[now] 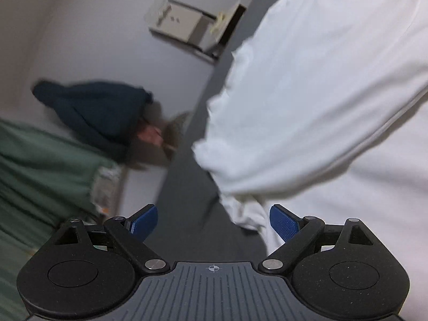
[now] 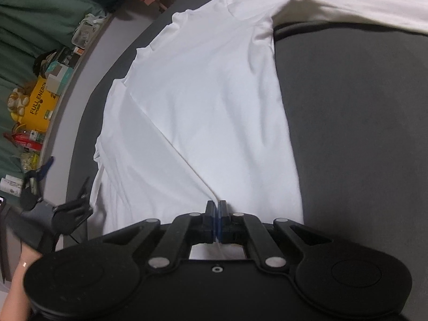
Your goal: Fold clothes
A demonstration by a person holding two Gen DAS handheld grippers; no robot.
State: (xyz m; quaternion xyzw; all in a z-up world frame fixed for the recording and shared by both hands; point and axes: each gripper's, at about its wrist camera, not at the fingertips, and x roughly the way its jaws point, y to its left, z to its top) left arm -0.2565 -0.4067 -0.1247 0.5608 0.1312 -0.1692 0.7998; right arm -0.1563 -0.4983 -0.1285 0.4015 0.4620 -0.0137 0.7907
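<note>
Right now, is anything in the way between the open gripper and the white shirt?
Nothing visible is. The left gripper hangs open with only bare gray surface between its fingers and the white shirt, whose edge sits just ahead, toward the right finger. The right gripper is already shut on the shirt's hem.

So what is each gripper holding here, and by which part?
The right gripper pinches the white shirt at its near edge, on a fold crease. The left gripper is open, holding nothing.

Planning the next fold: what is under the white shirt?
The white shirt lies on a dark grey surface, bare to its right. One part is folded over the body. Whatever lies beneath the cloth is covered.
</note>
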